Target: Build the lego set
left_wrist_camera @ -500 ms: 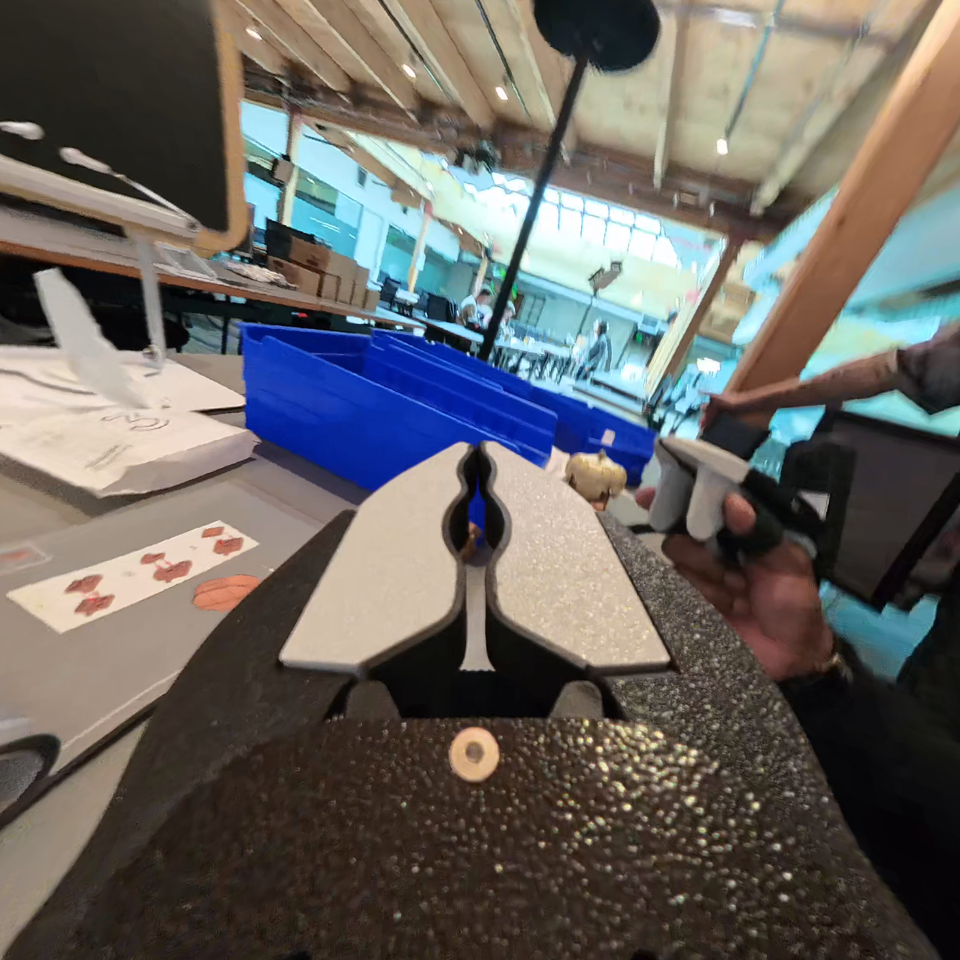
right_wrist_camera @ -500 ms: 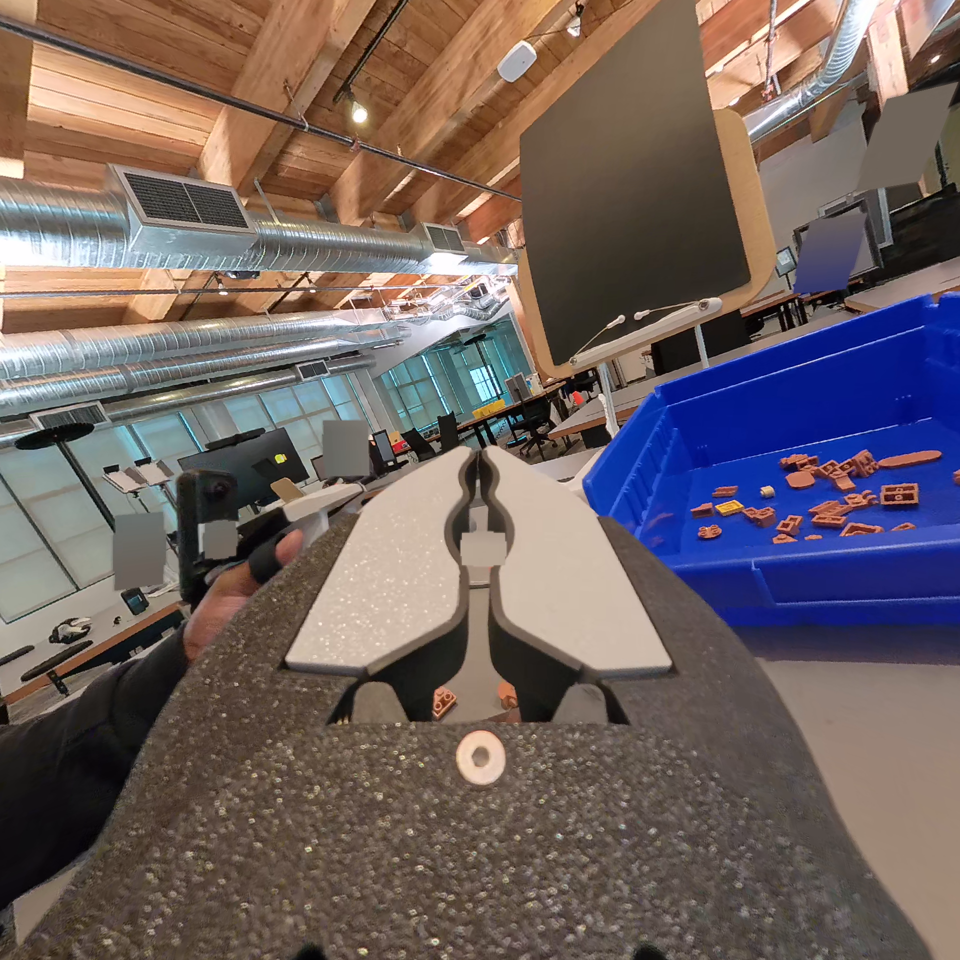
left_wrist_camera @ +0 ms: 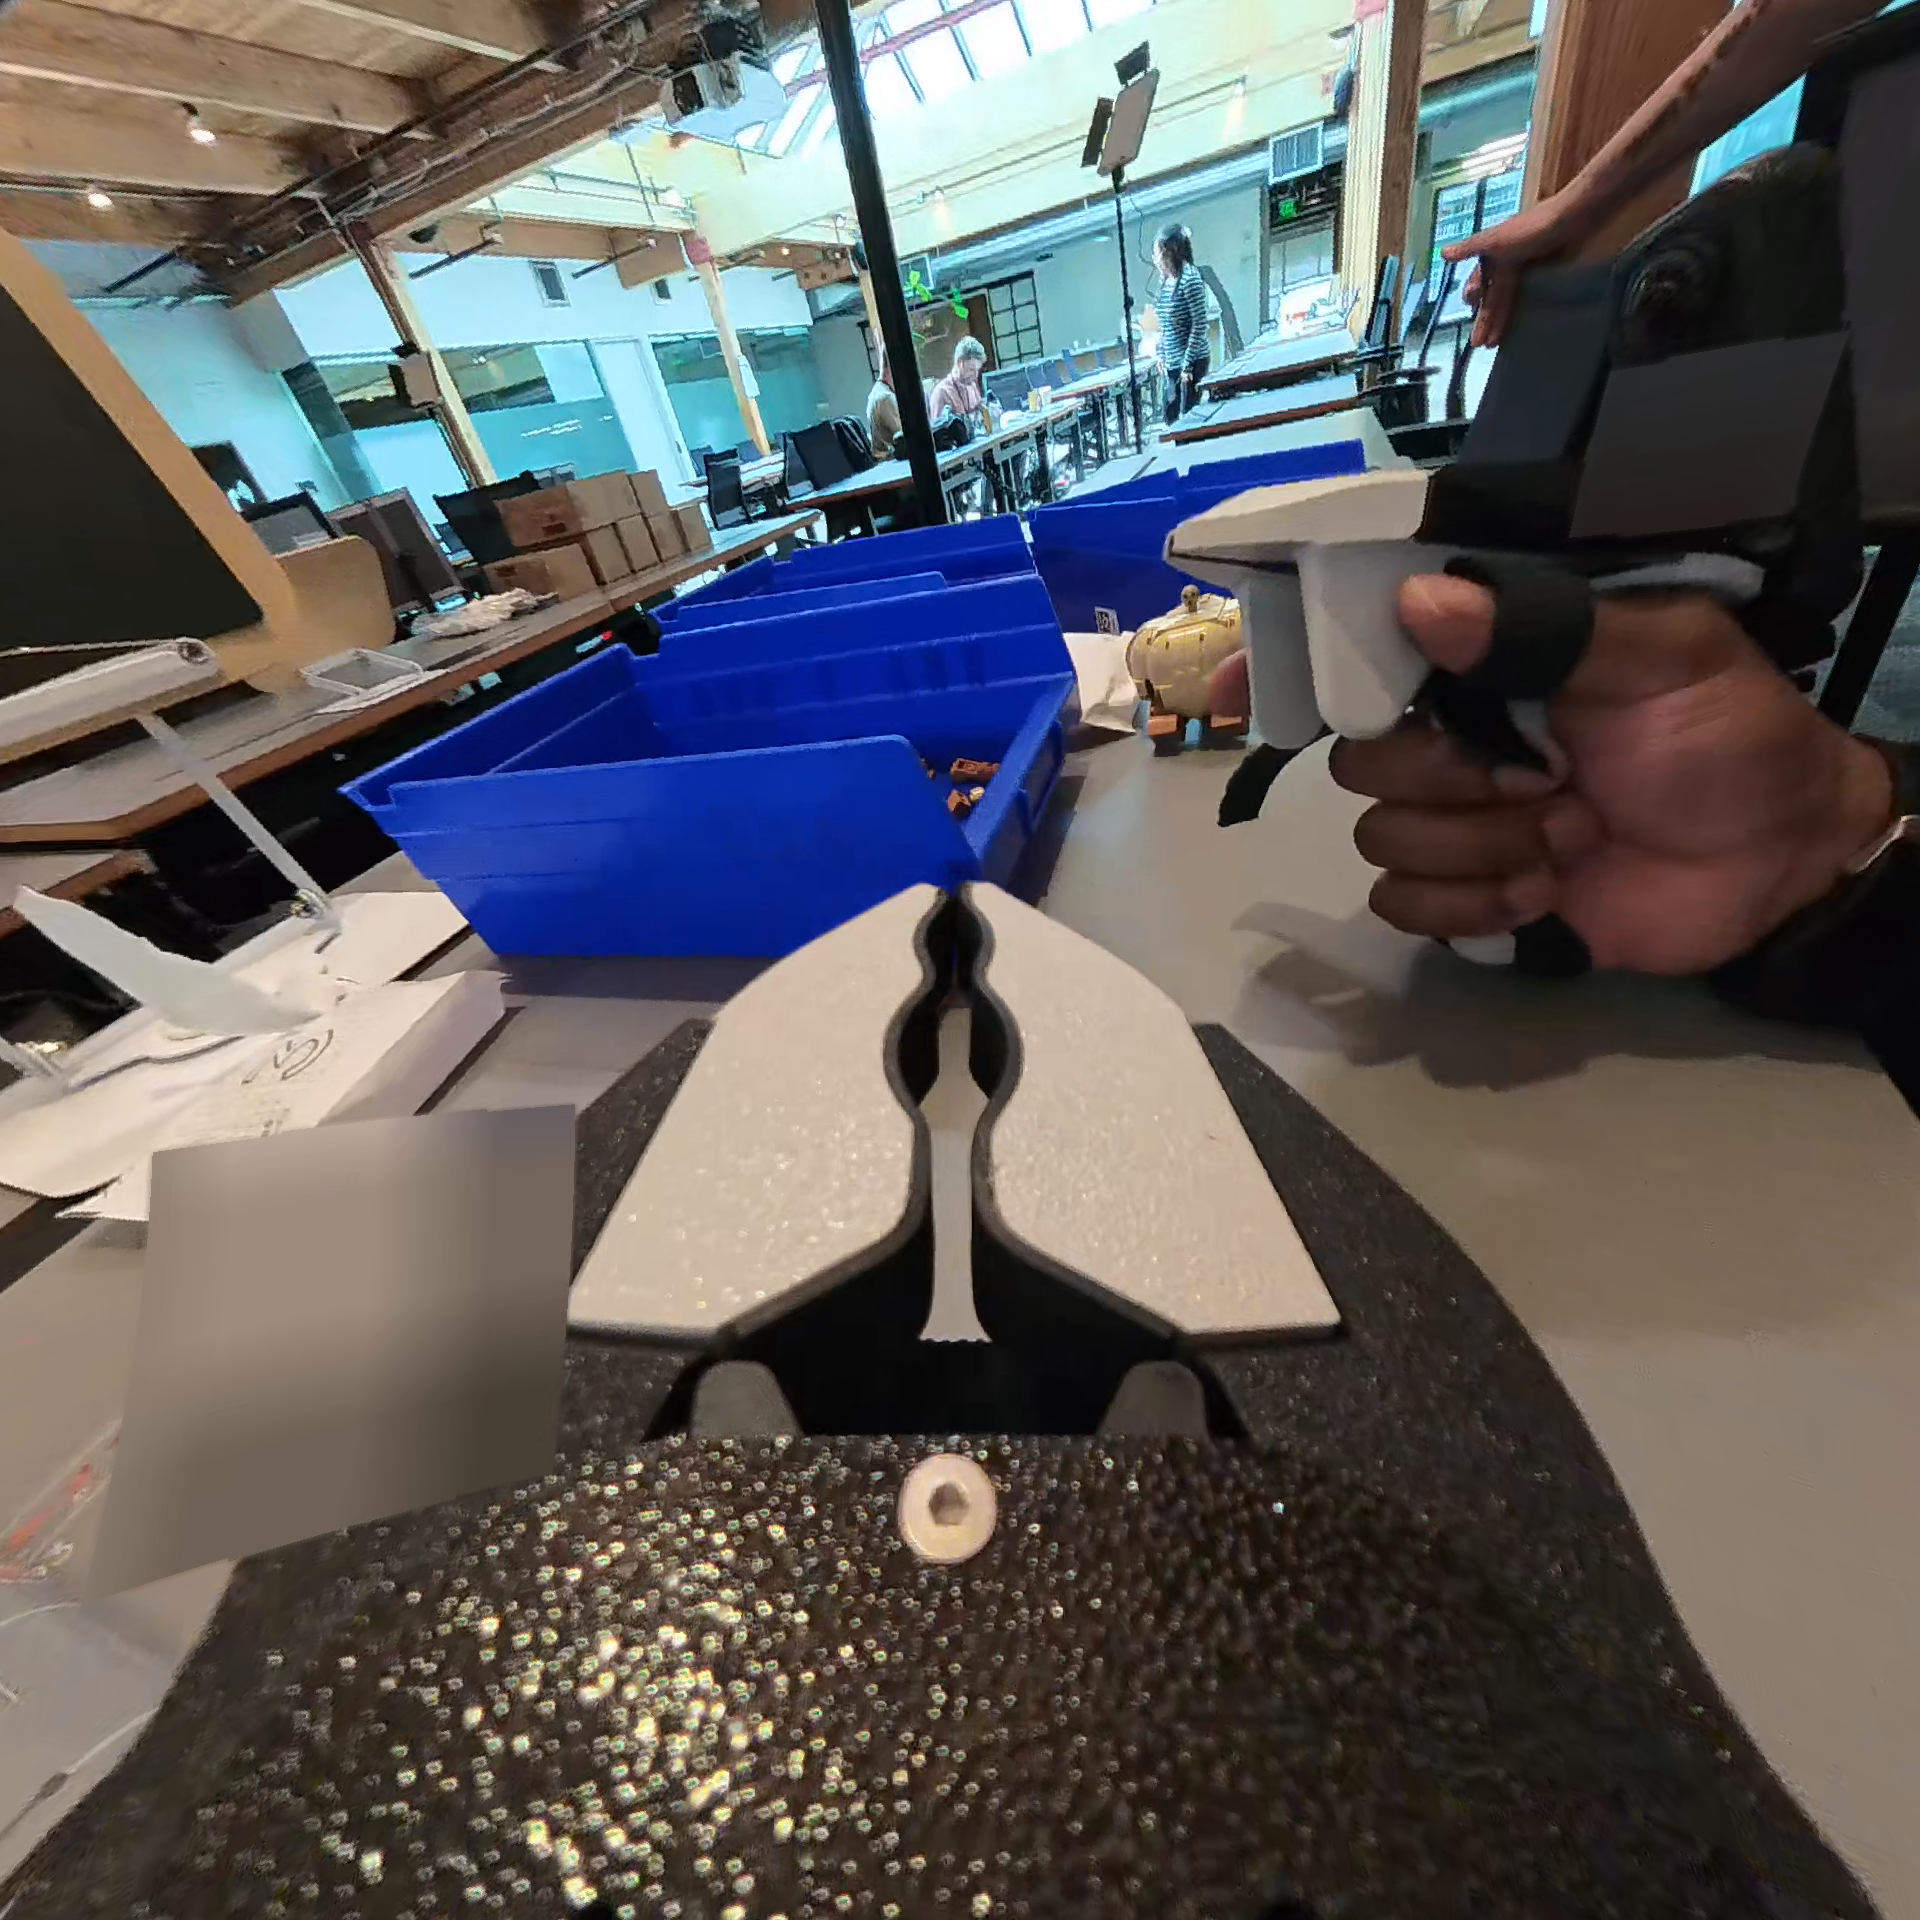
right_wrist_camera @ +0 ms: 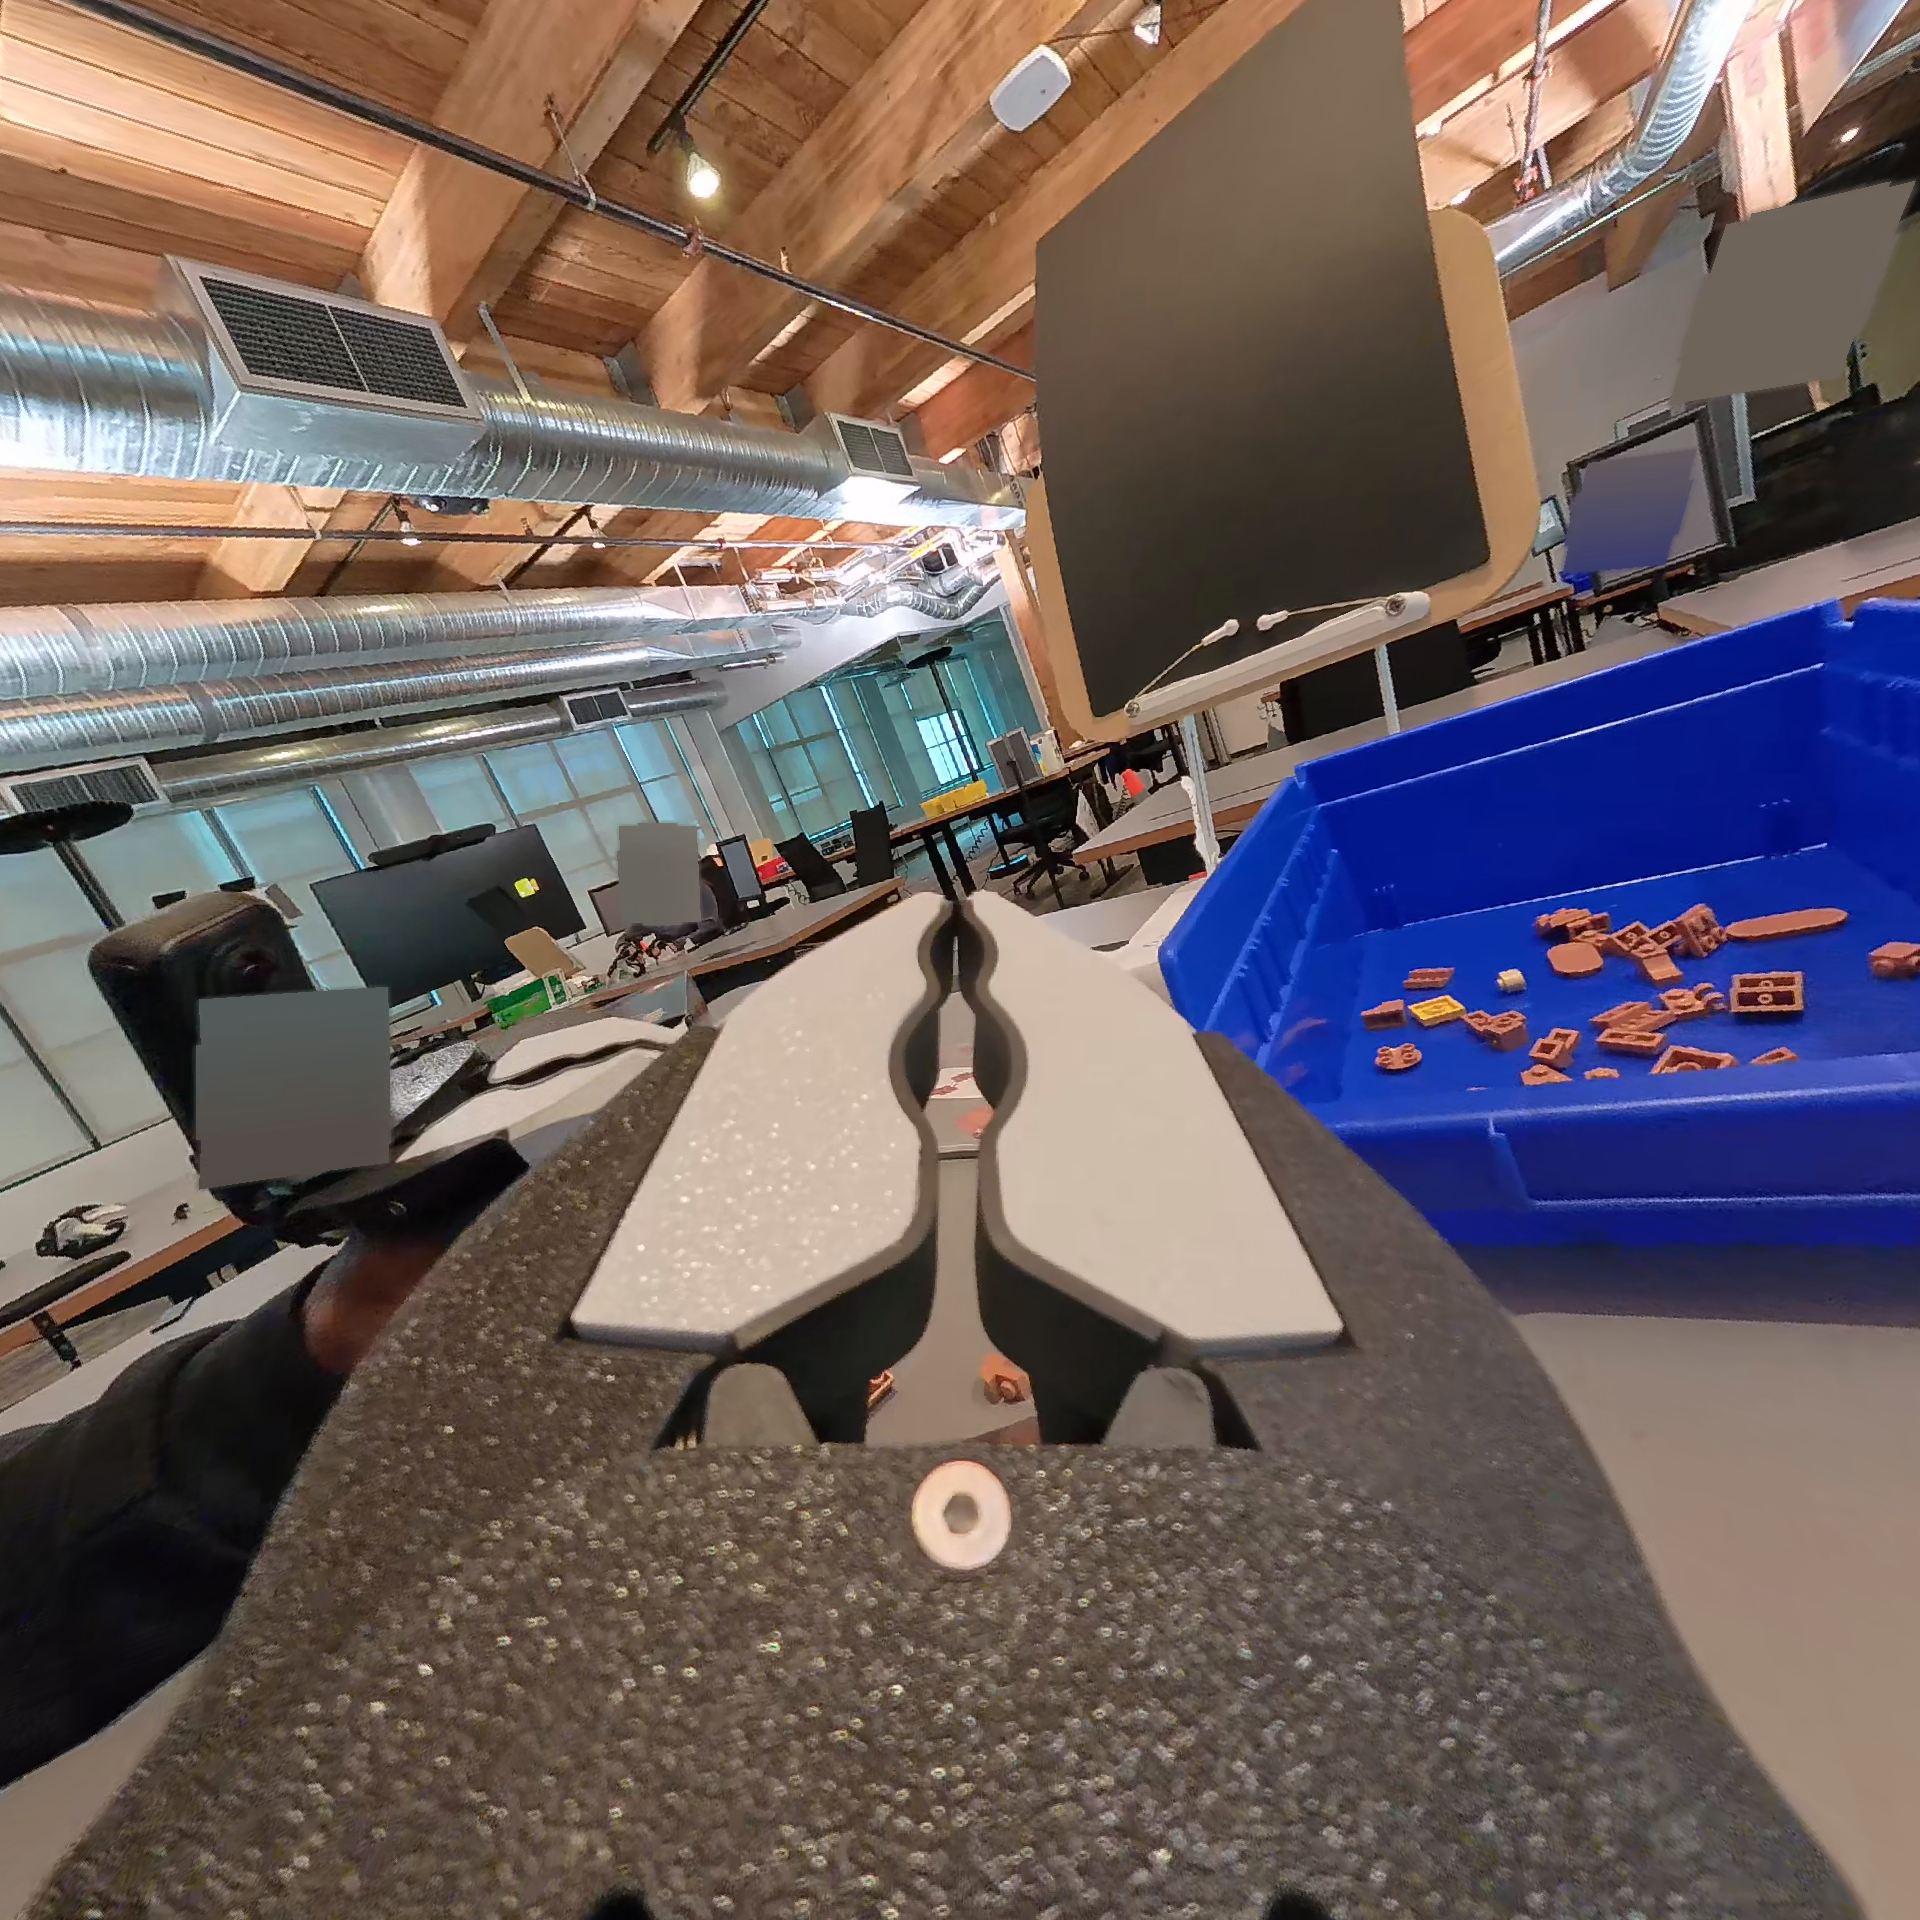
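1. Around me lies a grey tabletop. A blue plastic bin stands just beyond my left gripper, with more blue bins behind it. White papers lie to the left, and a cream pumpkin-shaped model on small brown feet stands farther back on the right.
2. My left gripper's grey fingers are pressed together at the tips with nothing between them. Its tips point at the near wall of the blue bin, which blocks most of the inside from that side.
3. My right gripper is likewise closed tip to tip on nothing. The bin sits to its right, close by but not touching.
4. The right wrist view looks into the bin and shows many small brown bricks and one yellow brick scattered on its floor; the left view shows only a few brown pieces past the wall.
5. The left view shows my right hand gripping the other tool's handle above the table; the right view shows a black board on a white stand.
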`<state>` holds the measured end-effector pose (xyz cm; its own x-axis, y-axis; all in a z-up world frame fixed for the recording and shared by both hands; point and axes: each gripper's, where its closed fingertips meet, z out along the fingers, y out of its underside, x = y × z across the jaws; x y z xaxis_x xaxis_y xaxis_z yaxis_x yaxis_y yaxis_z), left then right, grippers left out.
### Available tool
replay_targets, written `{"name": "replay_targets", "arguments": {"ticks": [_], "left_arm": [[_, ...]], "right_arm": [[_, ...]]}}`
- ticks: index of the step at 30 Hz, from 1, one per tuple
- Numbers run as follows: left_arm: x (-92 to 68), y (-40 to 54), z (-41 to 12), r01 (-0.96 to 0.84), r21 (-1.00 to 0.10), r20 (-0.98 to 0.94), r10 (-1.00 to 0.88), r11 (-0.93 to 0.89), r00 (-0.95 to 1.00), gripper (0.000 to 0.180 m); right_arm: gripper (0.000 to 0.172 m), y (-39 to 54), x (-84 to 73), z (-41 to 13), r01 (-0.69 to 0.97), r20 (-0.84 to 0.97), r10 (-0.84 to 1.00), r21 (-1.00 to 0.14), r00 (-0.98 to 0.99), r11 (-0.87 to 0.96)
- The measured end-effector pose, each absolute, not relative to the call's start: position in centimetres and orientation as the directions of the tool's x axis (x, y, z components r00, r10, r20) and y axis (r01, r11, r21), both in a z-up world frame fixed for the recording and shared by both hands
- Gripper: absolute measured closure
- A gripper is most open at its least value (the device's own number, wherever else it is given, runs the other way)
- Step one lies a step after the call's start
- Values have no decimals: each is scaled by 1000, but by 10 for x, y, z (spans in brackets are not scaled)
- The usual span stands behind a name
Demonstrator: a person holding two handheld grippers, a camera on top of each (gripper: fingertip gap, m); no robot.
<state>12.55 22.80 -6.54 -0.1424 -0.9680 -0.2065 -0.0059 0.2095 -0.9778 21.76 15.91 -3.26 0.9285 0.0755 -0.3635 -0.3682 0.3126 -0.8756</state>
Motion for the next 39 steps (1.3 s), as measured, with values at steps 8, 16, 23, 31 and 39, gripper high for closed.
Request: {"name": "replay_targets", "arguments": {"ticks": [8, 16, 23, 31, 39], "left_arm": [[125, 237, -67, -12, -990, -138, -982, 141, -127, 180], [126, 236, -69, -18, -990, -133, -982, 137, -132, 180], [125, 238, -67, -2, -995, -96, -987, 97, -127, 180], [125, 240, -67, -4, -997, -81, -989, 82, -123, 180], [124, 241, -67, -5, -997, -78, -990, 79, -120, 180]], "right_arm": [[172, 159, 217, -33, -369, -364, 77, -875, 928, 313], [172, 160, 217, -32, -369, -364, 78, -875, 928, 313], [172, 159, 218, -32, -368, -363, 76, -875, 929, 315], [172, 159, 218, -32, -368, -363, 75, -875, 929, 315], [172, 159, 218, -32, -367, -363, 73, -875, 929, 316]]}}
